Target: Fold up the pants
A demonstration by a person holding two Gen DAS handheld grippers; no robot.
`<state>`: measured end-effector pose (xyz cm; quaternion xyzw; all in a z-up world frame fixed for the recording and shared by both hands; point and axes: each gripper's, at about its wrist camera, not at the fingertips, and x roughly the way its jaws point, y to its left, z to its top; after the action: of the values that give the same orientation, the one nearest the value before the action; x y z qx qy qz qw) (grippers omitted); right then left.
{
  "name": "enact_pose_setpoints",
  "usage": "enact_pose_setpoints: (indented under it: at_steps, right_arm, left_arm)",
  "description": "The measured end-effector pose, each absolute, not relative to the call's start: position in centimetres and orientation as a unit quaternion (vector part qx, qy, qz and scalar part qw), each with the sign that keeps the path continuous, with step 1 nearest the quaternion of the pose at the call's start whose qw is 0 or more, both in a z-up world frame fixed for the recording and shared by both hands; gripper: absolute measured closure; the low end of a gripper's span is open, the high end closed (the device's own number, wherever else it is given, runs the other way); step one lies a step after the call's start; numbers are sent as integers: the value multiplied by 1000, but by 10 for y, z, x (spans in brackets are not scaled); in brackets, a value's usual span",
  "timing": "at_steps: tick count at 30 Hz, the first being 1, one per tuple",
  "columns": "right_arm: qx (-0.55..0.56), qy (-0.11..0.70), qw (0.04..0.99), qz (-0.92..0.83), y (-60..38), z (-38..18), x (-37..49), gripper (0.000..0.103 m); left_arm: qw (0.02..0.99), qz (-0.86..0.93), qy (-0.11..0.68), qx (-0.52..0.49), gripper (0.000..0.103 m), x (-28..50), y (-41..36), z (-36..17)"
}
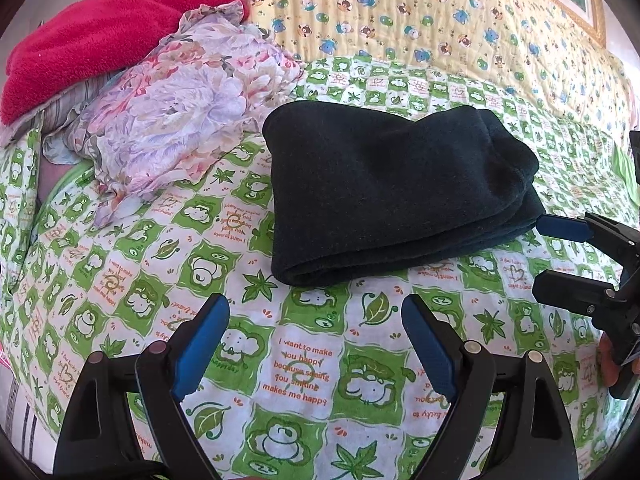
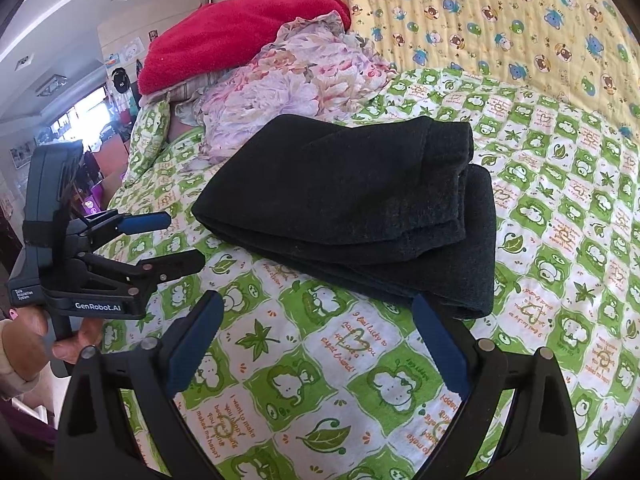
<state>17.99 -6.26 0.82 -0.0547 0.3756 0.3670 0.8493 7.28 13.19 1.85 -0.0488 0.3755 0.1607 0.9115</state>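
Observation:
The black pants (image 1: 384,188) lie folded in a thick stack on the green-and-white bedsheet (image 1: 304,364). They also show in the right wrist view (image 2: 360,208). My left gripper (image 1: 316,316) is open and empty, just short of the stack's near edge. It shows from the side in the right wrist view (image 2: 184,240), open, left of the pants. My right gripper (image 2: 320,312) is open and empty, its right finger close to the stack's near corner. In the left wrist view it (image 1: 540,254) sits at the pants' right edge.
A floral cloth (image 1: 176,120) and a red blanket (image 1: 104,36) are piled behind and left of the pants. A yellow bear-print quilt (image 1: 440,12) rises at the back. The bed's left edge and a room (image 2: 80,112) lie beyond.

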Motion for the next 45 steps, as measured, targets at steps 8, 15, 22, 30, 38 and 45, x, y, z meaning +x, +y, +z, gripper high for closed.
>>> enact_pose_setpoints:
  at_steps: [8,15,22,30,38,45]
  right_arm:
    - [-50,374,848,372,-61,7,183,8]
    - [-50,374,849,371,-61,7,184,8]
    - [-51,374,849,370,-61,8,185,8]
    - [-51,372,851,368,-61,8,188,8]
    - [-49,370,854,363,-64,10,189,8]
    - [-48,370,855,362,-65,11,190,8]
  left_arm:
    - [912,158,376,-47,15,76,133,18]
    - [912,155,377,-49,14,77,134,18]
    - [912,154,378,-48,14,79,136,18]
    - [913,154,375,-44,14,81,137,20]
    - [914,151,375,-43,14,83,137,22]
    - [914,148,376,-42,14,86,138,22]
